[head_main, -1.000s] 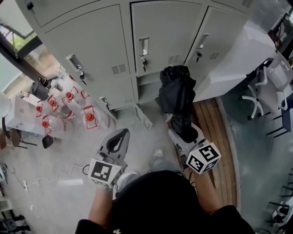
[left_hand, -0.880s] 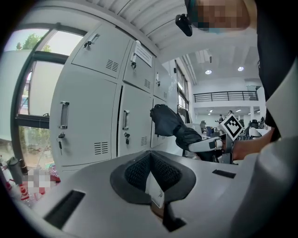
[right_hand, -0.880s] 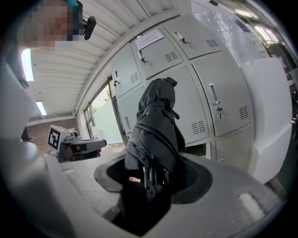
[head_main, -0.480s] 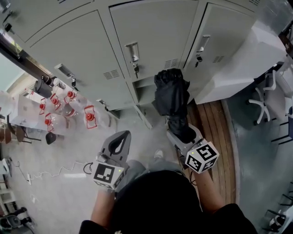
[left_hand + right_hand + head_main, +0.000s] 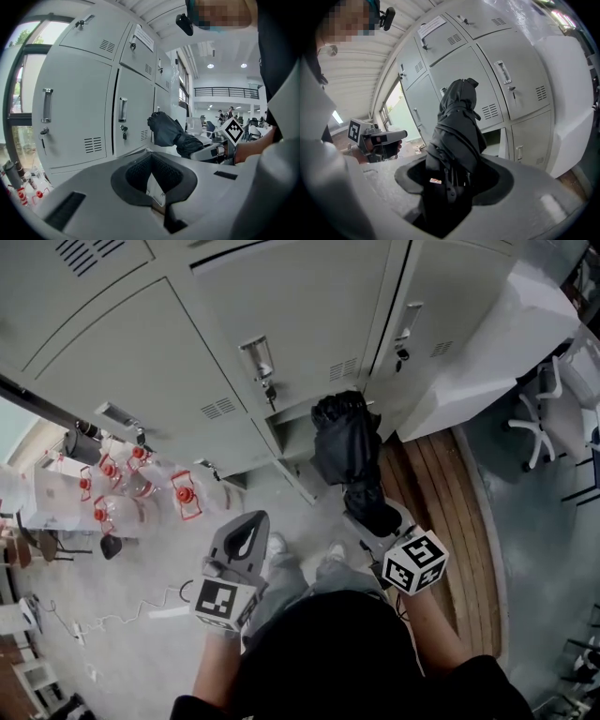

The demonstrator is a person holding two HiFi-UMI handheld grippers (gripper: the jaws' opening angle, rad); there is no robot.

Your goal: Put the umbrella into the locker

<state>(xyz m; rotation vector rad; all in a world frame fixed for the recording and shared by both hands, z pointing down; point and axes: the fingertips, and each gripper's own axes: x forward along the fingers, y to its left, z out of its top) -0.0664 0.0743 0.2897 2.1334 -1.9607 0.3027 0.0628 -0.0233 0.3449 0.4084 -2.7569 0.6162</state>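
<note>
The black folded umbrella point(image 5: 345, 442) sticks up and forward from my right gripper point(image 5: 372, 514), which is shut on its lower end. In the right gripper view the umbrella point(image 5: 457, 124) fills the space between the jaws and points at the grey lockers. Its top end lies just in front of the open bottom compartment point(image 5: 293, 430), seen past the umbrella in the right gripper view too point(image 5: 494, 137). My left gripper point(image 5: 249, 521) hangs lower left of the umbrella, shut with nothing in it; its own view point(image 5: 152, 155) looks along the locker fronts.
Closed grey locker doors point(image 5: 187, 362) with handles and keys fill the top. The open compartment's door point(image 5: 292, 479) swings out low. Red-capped water jugs point(image 5: 141, 482) stand at left, a wooden platform point(image 5: 441, 493) and a white office chair point(image 5: 542, 418) at right. A cable point(image 5: 122, 615) lies on the floor.
Both grippers have moved toward the lockers and a little down. The umbrella's top end has come closer to the open bottom compartment. The grip on it is unchanged.
</note>
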